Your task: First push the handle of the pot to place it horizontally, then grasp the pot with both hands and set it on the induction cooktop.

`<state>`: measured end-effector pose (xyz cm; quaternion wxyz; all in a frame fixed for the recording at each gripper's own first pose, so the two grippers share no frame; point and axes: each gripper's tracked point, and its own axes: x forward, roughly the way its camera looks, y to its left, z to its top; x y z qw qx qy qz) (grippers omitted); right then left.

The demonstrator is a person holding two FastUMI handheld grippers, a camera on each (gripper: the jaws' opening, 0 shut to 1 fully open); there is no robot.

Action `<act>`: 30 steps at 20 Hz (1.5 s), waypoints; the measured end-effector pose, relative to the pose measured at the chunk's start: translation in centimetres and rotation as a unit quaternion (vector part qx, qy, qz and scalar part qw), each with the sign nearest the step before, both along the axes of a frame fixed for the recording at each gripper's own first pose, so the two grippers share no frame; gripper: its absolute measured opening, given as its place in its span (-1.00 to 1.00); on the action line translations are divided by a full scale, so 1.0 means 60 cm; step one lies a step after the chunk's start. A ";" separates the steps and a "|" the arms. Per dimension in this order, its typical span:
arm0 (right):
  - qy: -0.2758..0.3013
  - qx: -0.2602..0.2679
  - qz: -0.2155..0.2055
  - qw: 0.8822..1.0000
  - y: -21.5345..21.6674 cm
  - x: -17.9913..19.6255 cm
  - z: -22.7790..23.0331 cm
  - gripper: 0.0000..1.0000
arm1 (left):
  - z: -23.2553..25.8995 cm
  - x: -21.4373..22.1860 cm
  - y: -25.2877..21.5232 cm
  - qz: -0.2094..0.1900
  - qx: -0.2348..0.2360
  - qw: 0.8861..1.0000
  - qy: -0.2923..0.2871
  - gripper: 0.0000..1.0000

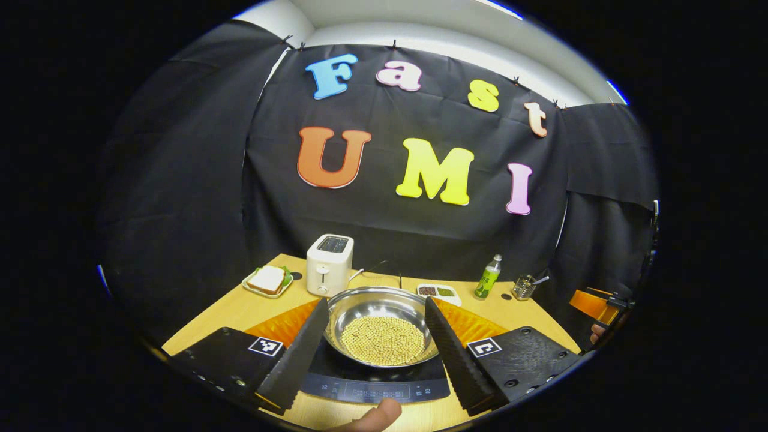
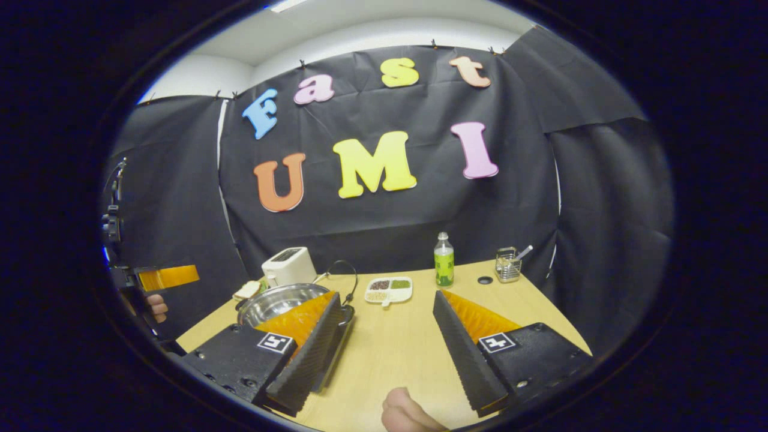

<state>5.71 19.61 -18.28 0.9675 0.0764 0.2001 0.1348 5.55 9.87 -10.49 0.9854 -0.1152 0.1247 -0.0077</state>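
Left gripper view looks over a wooden counter (image 1: 228, 312) from above its near edge. Straight ahead of the left tool (image 1: 377, 351), a black induction cooktop (image 1: 372, 384) lies flat on the counter, and the steel pot (image 1: 379, 324), a wide shallow bowl shape holding a bed of small pale beans (image 1: 383, 341), sits on top of it. The left tool's two fingers stand wide apart, one on either side of the pot, and whether they touch its rim cannot be told. Beyond the pot and to the tool's left stands a white toaster (image 1: 329, 264), with a plate of sandwich (image 1: 267, 281) farther left. Beyond and to the right are a small divided dish (image 1: 439, 292), a green bottle (image 1: 488, 276) and a wire holder (image 1: 524, 287). A fingertip (image 1: 378, 415) shows at the bottom edge.

Right gripper view shows the right tool (image 2: 384, 348) over bare counter (image 2: 390, 342), its fingers spread wide with nothing between them. The pot (image 2: 276, 301) lies ahead and to this tool's left, partly behind its left finger. The toaster (image 2: 289, 266) stands behind the pot, the divided dish (image 2: 389, 289) straight ahead, and the bottle (image 2: 444, 260) and wire holder (image 2: 507, 264) ahead to the right. Far left, a hand (image 2: 157, 307) holds the other tool.
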 end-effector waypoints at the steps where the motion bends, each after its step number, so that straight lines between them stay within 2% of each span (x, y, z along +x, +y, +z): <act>1: -0.011 -0.002 -0.003 1.000 -0.012 -0.010 0.015 0.95 | 0.017 -0.014 -0.010 -0.001 0.000 1.000 -0.012 0.91; 4: -0.034 -0.025 -0.024 0.999 -0.056 -0.045 0.046 0.92 | 0.057 -0.063 -0.041 -0.002 -0.001 0.999 -0.041 0.91; 7: -0.031 -0.037 -0.041 0.998 -0.096 -0.083 0.056 0.92 | 0.082 -0.112 -0.056 0.011 0.012 0.998 -0.066 0.91; 11: -0.046 -0.022 -0.063 0.997 -0.153 -0.114 0.082 0.92 | 0.077 -0.176 -0.071 0.023 0.047 0.996 -0.076 0.90; 15: -0.070 0.025 -0.095 0.993 -0.200 -0.142 0.123 0.90 | 0.084 -0.197 -0.094 0.021 0.041 0.996 -0.082 0.90; 17: -0.079 0.029 -0.091 0.992 -0.212 -0.153 0.138 0.89 | 0.086 -0.204 -0.091 0.030 0.061 0.994 -0.087 0.90; 20: -0.091 0.009 -0.086 0.992 -0.223 -0.160 0.141 0.89 | 0.075 -0.206 -0.107 0.030 0.083 0.993 -0.082 0.90; 25: -0.096 -0.001 -0.068 0.993 -0.210 -0.177 0.144 0.89 | 0.087 -0.207 -0.131 0.009 0.079 0.992 -0.098 0.90; 26: -0.100 -0.002 -0.067 0.993 -0.210 -0.178 0.149 0.94 | 0.091 -0.210 -0.135 0.006 0.078 0.991 -0.104 0.90; 30: -0.114 -0.007 -0.059 0.992 -0.203 -0.189 0.158 0.89 | 0.095 -0.216 -0.131 0.009 0.079 0.990 -0.115 0.89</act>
